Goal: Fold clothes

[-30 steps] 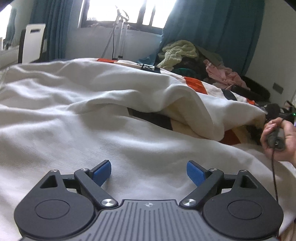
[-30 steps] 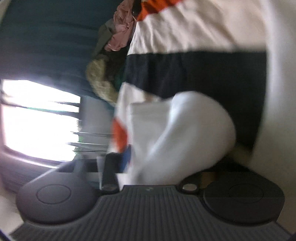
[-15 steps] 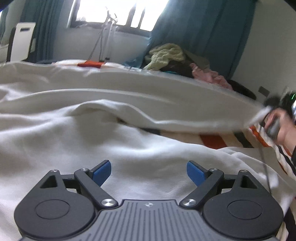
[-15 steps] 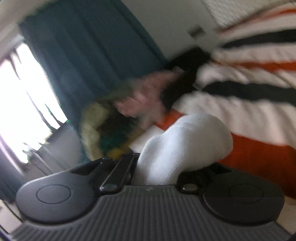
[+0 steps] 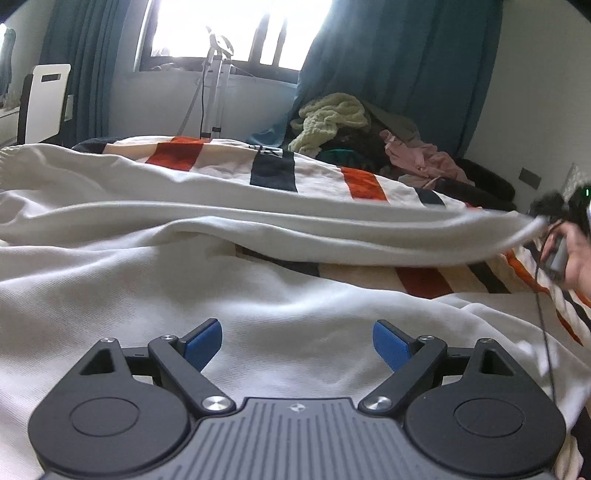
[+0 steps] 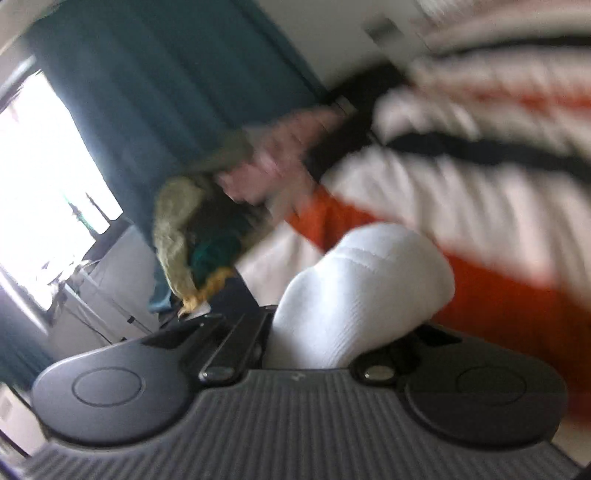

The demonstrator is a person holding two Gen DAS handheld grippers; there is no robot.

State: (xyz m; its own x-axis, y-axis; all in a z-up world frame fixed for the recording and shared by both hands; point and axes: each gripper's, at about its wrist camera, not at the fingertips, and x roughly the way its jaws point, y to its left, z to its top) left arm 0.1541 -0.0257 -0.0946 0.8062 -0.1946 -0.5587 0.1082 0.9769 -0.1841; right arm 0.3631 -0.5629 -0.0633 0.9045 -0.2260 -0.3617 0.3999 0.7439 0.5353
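Note:
A large white garment (image 5: 155, 280) lies spread over the striped bed. My left gripper (image 5: 297, 341) hovers low over its near part, blue pads (image 5: 205, 341) wide apart with nothing between them, so it is open. At the right edge of the left wrist view a hand (image 5: 576, 258) holds my right gripper (image 5: 543, 221), which pulls a stretched end of the garment out to the right. In the blurred right wrist view the right gripper (image 6: 347, 325) is shut on a bunched white fold of the garment (image 6: 362, 288); its fingertips are hidden by the cloth.
An orange, black and cream striped bedcover (image 5: 269, 166) lies under the garment. A heap of clothes (image 5: 343, 125) sits at the far end by teal curtains (image 5: 399, 74). A window (image 5: 221, 29), a stand (image 5: 214, 85) and a white chair (image 5: 44, 99) are behind.
The right gripper has drawn the garment's end further right, flattening the raised fold and uncovering more striped bedcover. The left gripper has stayed open, low over the cloth.

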